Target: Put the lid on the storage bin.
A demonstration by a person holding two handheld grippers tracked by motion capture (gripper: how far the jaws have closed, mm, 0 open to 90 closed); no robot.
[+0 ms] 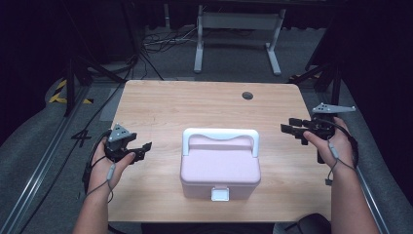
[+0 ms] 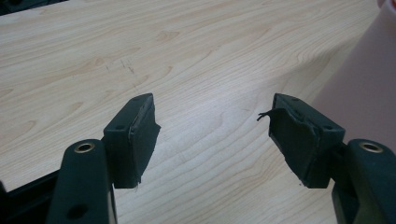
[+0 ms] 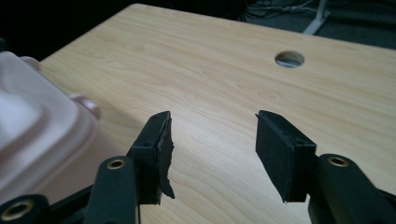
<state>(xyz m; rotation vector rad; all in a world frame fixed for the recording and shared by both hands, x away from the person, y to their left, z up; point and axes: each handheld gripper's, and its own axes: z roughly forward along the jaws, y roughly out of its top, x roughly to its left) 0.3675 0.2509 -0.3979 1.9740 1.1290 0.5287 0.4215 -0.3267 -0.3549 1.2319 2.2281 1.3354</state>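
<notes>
Item 1: pink box [image 1: 220,168], 1 piece, plastic, with a white handle [image 1: 220,135] folded along its far edge and a white latch [image 1: 220,194] on its near face. It stands on the tabletop [image 1: 195,105] at the near middle, between the 2 grippers and touching neither. The lid looks closed and the latch looks fastened.

Item 2: left gripper [image 1: 142,148], held in the left hand at the near left of the tabletop, pointing right toward the box. Jaws wide apart and empty; in the left gripper view they frame bare wood, with the box wall [image 2: 369,84] at the right edge.

Item 3: right gripper [image 1: 287,129], held in the right hand at the right edge of the tabletop, pointing left. Jaws wide apart and empty; the right gripper view has the box lid [image 3: 37,135] at its left.

Item 4: round hole [image 1: 247,95] in the far part of the tabletop.

Progress, as judged: nothing on the box has been handled. Reaching it, and whatever is meant for the latch, lid or handle, are all left to do.

Hard to make out: the box contents; how the latch works; the box's left, right and far walls. The floor beyond the tabletop is dim, with cables and a frame only roughly legible.
</notes>
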